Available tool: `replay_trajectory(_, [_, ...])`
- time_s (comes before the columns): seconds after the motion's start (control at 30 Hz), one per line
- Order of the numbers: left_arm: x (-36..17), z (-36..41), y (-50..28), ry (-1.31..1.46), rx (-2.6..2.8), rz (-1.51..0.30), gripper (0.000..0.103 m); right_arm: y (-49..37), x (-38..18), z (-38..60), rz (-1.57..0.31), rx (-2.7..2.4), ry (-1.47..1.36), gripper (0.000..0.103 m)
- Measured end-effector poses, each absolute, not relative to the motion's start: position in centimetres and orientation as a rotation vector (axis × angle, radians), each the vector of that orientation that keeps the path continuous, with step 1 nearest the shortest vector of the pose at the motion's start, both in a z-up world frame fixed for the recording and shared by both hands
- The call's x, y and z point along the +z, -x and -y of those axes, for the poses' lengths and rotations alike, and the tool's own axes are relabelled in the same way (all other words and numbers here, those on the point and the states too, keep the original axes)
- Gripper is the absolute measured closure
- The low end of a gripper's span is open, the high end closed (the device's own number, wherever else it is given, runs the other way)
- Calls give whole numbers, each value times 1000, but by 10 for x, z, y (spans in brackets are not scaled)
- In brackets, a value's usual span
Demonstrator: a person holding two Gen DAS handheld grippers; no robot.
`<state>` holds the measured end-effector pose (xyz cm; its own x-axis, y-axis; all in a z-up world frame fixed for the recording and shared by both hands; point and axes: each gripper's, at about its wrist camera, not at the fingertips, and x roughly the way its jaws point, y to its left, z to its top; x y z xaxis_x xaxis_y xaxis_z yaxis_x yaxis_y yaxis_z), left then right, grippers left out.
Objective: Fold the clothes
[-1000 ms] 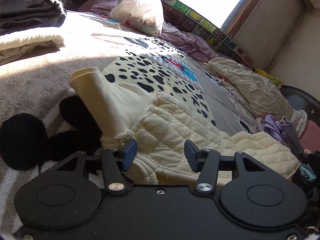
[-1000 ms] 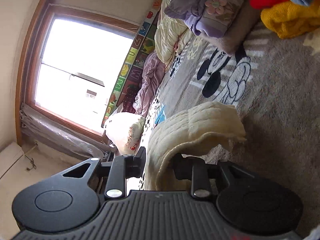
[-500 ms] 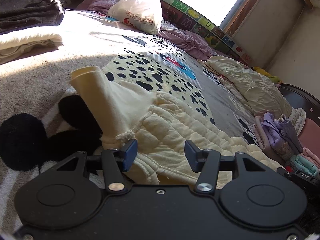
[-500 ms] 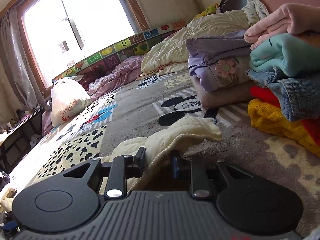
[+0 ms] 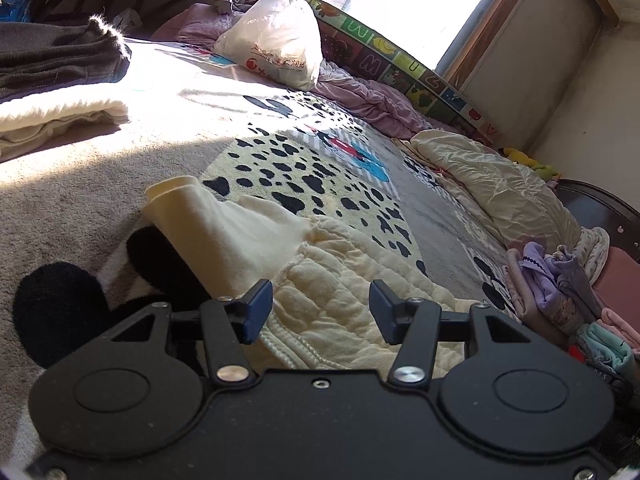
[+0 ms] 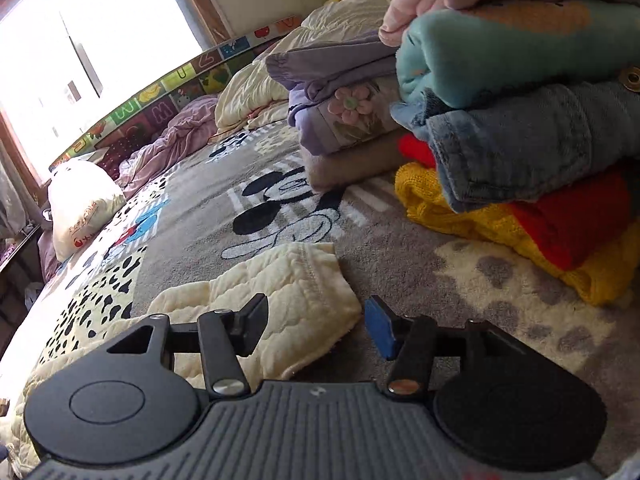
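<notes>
Two grippers, one cream quilted garment [image 5: 344, 300] spread flat on the cartoon-print blanket [image 5: 80, 184]. Left gripper [image 5: 320, 310] hovers low over it with its jaws spread apart, nothing pinched; the fabric just lies under the gap. A smooth cream sleeve [image 5: 192, 216] sticks out toward 10 o'clock from there. In the right wrist view, the right gripper [image 6: 316, 326] has its jaws opening, and the garment's hemmed corner [image 6: 296, 292] sits in the gap, lying loose, with the blue pad at 3 o'clock clear of it. Can't really tell if the dark finger at 9 o'clock touches the cloth. A stack of folded clothes [image 6: 520, 140] sits at 1 o'clock, and a white plastic bag [image 5: 280, 44] lies far off by the window.
</notes>
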<state>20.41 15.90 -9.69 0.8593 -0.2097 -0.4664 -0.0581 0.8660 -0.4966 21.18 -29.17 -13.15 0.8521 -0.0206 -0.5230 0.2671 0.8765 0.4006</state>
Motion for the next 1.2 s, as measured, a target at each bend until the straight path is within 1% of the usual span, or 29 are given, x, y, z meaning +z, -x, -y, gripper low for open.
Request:
replay_trajectory(0.13, [-97,-161,-206,526,-92,-532,50,-237,-111,257,-559,27,-281,47])
replay_trajectory(0.2, [-97,-160,-207,521,-101,-534,50,-254,-103,237,-599,119,-147,36])
replay_trajectory(0.33, [-98,-159,-208,524,-118,-543,50,-290,-93,209,-660,232,64,35])
replay_trajectory(0.47, [-99,-160,-211,533,-131,-549,50,-319,-92,210,-719,309,72,30])
replay_trajectory(0.6, [-99,-163,-212,547,-136,-548,50,-340,-101,208,-780,376,102,30])
replay_trajectory(0.63, [-99,-165,-212,552,-136,-548,50,-343,-104,207,-796,388,112,32])
replay_trajectory(0.67, [-99,-165,-212,557,-138,-548,50,-344,-107,205,-803,400,128,41])
replay_trajectory(0.7, [-99,-166,-212,562,-139,-549,50,-342,-109,203,-808,406,146,54])
replay_trajectory(0.73, [-99,-166,-212,566,-139,-549,50,-341,-110,200,-812,412,164,59])
replay_trajectory(0.77, [-99,-166,-211,564,-139,-548,50,-338,-111,197,-811,419,184,67])
replay_trajectory(0.8, [-99,-166,-211,563,-138,-548,50,-334,-109,194,-797,426,208,79])
replay_trajectory(0.83, [-99,-166,-210,563,-137,-548,50,-329,-106,190,-782,432,232,83])
replay_trajectory(0.97, [-98,-167,-208,567,-135,-542,50,-306,-87,179,-678,426,301,87])
replay_trajectory(1.07, [-95,-170,-206,583,-133,-528,50,-284,-65,181,-588,423,313,87])
replay_trajectory(1.2, [-95,-184,-205,671,-143,-514,50,-238,-37,181,-465,467,334,87])
